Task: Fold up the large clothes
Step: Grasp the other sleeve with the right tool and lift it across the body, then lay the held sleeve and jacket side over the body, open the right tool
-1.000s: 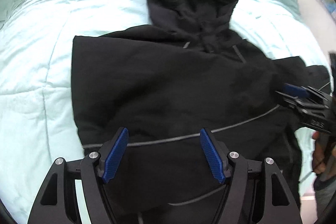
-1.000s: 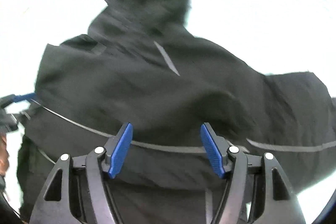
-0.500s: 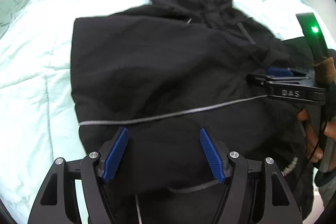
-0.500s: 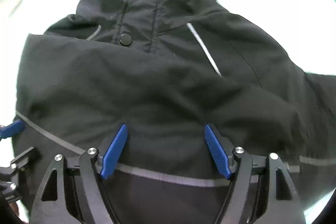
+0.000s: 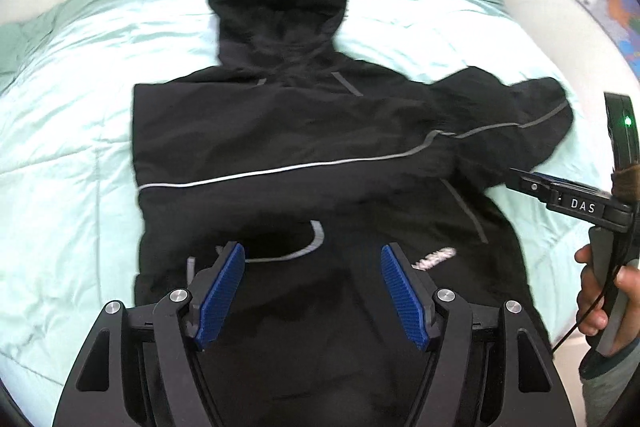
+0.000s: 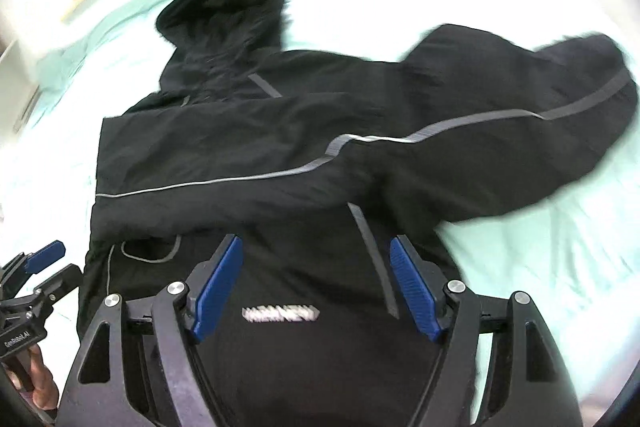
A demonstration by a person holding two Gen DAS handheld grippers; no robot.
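On the bed point(image 5: 60, 115) we hold both claws, left point(image 5: 312, 291) and right point(image 6: 316, 291), wide and empty above the jacket point(image 5: 304, 155), whose spread sleeve point(image 6: 520, 131) awaits folding.

I cannot read the blurred logo point(image 6: 281, 314); the jacket point(image 5: 304, 131) hem is hidden behind my gripper frames.

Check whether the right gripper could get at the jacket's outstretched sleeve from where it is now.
Probably yes. The right gripper is open and empty above the black jacket, and the sleeve lies spread on the bedcover with nothing over it. The left gripper is on the other side.
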